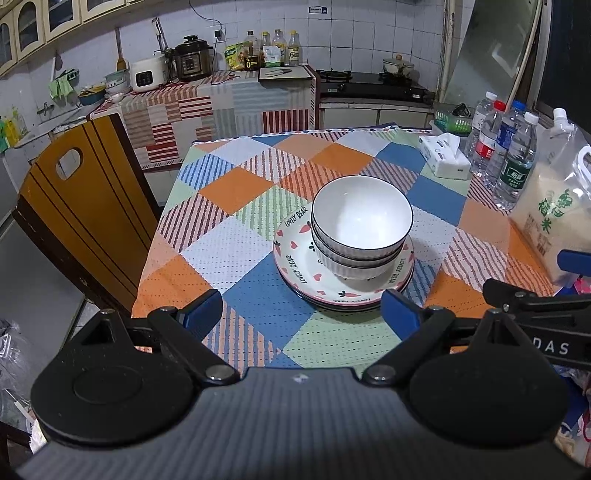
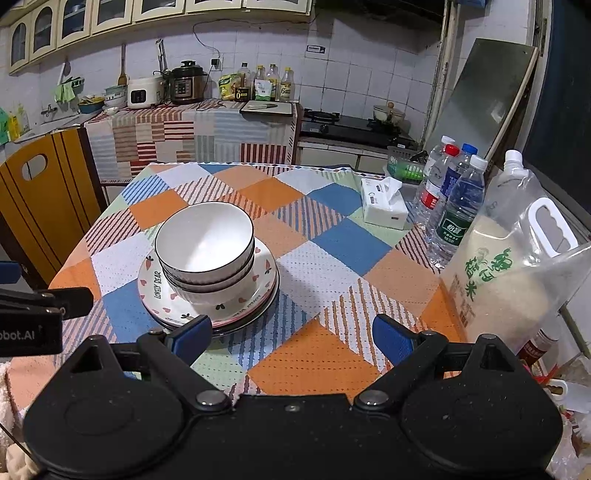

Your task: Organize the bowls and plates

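Indoor artificial light, moderately bright, cool in tone; both views sharp at centre.

Light falls from overhead: the stacked bowls (image 1: pixel 361 218) show soft glare inside and cast a short shadow on the tablecloth (image 1: pixel 236 254). Strong fisheye bending curves the cabinets (image 2: pixel 92 18) and wall tiles toward the edges. Corners darken; the far right window area (image 2: pixel 569 110) is dim, possibly night outside.

I can't count the stacked heart-patterned plates (image 1: pixel 295 266): the nested white ribbed bowls (image 1: pixel 360 218) cover their middles and part of the lettering. In the right wrist view, the clear rice bag (image 2: pixel 509 280) hides the lower halves of the plastic water bottles (image 2: pixel 456 206).
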A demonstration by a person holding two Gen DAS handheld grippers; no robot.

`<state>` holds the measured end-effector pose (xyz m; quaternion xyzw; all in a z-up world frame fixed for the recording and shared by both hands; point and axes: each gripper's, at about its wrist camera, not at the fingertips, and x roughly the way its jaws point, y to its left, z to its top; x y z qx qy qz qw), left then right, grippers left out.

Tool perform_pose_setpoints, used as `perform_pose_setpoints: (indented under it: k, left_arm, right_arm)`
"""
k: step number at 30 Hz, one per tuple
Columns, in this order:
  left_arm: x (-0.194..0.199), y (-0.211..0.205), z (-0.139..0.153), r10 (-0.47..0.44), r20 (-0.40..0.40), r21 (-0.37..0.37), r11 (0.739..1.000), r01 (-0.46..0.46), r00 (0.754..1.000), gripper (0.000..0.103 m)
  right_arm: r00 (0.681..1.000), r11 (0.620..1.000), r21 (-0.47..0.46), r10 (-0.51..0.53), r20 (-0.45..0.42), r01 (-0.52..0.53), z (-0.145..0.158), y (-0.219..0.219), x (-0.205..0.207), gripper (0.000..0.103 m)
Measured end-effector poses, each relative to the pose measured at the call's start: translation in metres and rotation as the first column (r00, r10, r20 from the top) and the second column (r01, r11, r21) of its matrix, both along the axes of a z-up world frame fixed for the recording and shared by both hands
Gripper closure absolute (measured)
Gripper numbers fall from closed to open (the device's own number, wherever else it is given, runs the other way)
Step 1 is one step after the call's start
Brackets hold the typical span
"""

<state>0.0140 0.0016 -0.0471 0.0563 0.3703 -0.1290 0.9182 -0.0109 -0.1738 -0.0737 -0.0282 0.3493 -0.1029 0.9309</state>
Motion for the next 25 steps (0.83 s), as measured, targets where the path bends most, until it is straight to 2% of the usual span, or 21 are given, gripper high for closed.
perform_pose_setpoints:
  k: [7, 14, 25]
  left_arm:
    - [0.0016, 0.0005, -0.0001, 0.018, -0.030, -0.006, 1.000, -0.018, 0.999, 0.010]
    - [0.0035, 0.0080, -0.0009, 0.020, -0.059, -0.058, 0.998, -0.024, 0.998, 0.010]
    - [-0.0015, 0.0070, 0.0025, 0.026, -0.017, -0.027, 0.999, -0.027, 1.000, 0.010]
  right_arm:
    - [1.000, 1.000, 0.004, -0.006, -0.003, 0.006, -0.0003, -0.0009, 0.0004, 0.007]
    - [1.000, 1.000, 0.004, -0.009, -0.010, 0.009, -0.0017, -0.0019, 0.0012, 0.007]
    - [1.000, 1.000, 0.003, -0.003, -0.010, 0.003, -0.0018, 0.0004, 0.0004, 0.007]
